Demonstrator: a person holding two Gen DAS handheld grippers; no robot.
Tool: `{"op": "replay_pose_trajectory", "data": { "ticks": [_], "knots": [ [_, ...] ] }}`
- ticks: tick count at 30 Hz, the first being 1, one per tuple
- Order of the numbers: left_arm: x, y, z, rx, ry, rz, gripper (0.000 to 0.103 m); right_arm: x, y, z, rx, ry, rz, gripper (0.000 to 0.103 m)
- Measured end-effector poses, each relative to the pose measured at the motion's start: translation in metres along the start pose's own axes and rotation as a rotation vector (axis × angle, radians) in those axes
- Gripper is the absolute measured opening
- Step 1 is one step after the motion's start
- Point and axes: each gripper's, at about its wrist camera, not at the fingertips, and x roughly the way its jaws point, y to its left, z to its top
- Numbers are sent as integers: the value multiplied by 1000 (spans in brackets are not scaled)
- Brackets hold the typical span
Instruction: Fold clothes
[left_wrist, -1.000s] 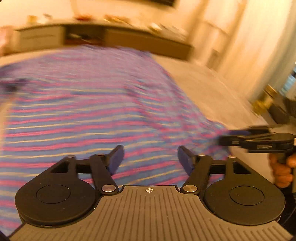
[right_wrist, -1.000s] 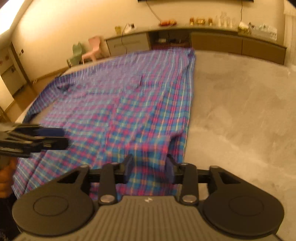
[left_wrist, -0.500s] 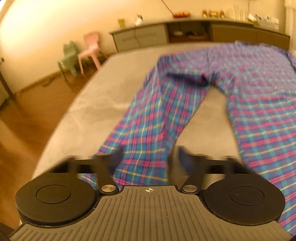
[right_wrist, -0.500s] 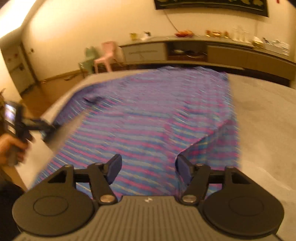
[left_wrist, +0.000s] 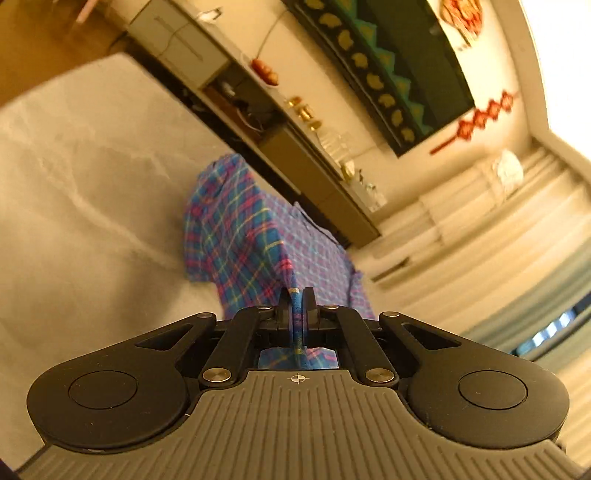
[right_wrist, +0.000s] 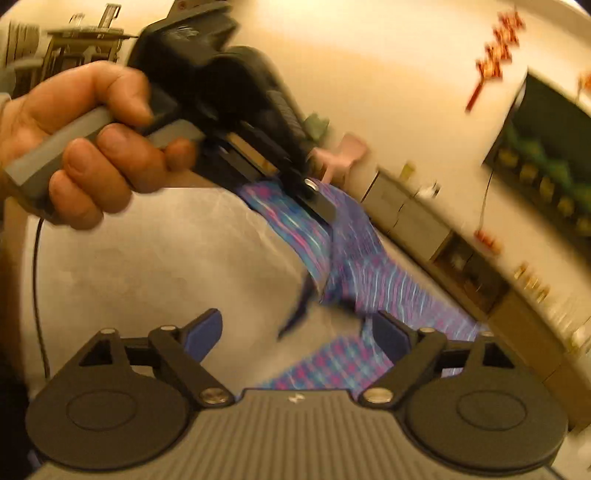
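Clearly the left claw (left_wrist: 296, 301) pinches the plaid shirt's (left_wrist: 236, 236) edge, lifting it off the bed (left_wrist: 81, 177), while the right claw (right_wrist: 295, 334) (fingers spread, empty) hangs just short of the hanging cloth ahead.

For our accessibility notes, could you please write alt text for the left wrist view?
The left gripper is shut on an edge of the plaid shirt, lifting it off the pale grey bed. The view is tilted, with a long sideboard and cream curtains behind.
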Motion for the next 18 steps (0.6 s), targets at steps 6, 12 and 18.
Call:
{"op": "replay_pose_trajectory", "data": {
  "ticks": [6,12,18],
  "knots": [
    [0,5,-1,-8,14,-71,0,44,21,6,-21,-10,-150,29],
    [-13,7,-15,-70,-82,4,48,52,-47,19,266,95,-10,1],
    [-28,-19,-73,-17,-86,115,54,27,-227,8,602,147,18,1]
  ]
}}
